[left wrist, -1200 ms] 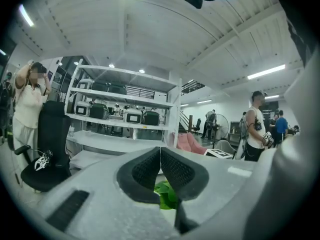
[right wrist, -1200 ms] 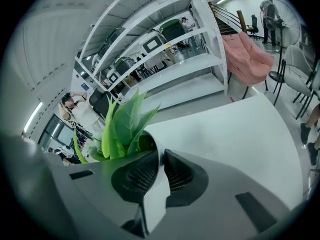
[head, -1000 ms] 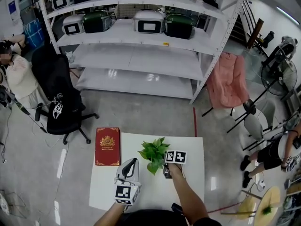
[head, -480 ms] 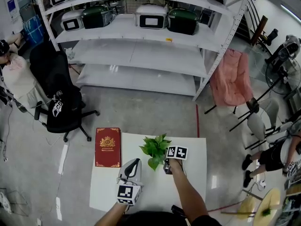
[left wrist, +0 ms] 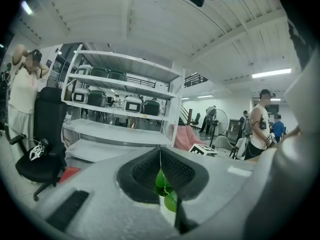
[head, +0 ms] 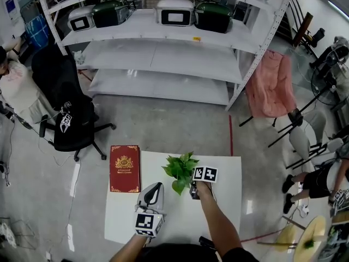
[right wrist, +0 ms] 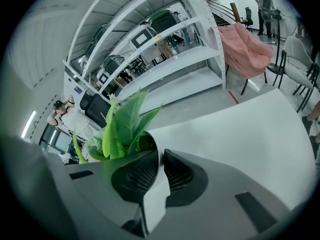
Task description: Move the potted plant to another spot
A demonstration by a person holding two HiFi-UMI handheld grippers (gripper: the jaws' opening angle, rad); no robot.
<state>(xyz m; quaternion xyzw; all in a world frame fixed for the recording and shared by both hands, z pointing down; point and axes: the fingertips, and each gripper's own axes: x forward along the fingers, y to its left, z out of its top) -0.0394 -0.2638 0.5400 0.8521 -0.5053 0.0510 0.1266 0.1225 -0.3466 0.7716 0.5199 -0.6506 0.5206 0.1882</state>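
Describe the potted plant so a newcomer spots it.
Look on the white table before the shelving, right of the red book. The potted plant is the only leafy green thing there, its white pot gripped by the right hand-held gripper.

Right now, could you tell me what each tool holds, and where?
Right tool pinches the leafy green plant's white pot by its rim; left tool holds nothing.
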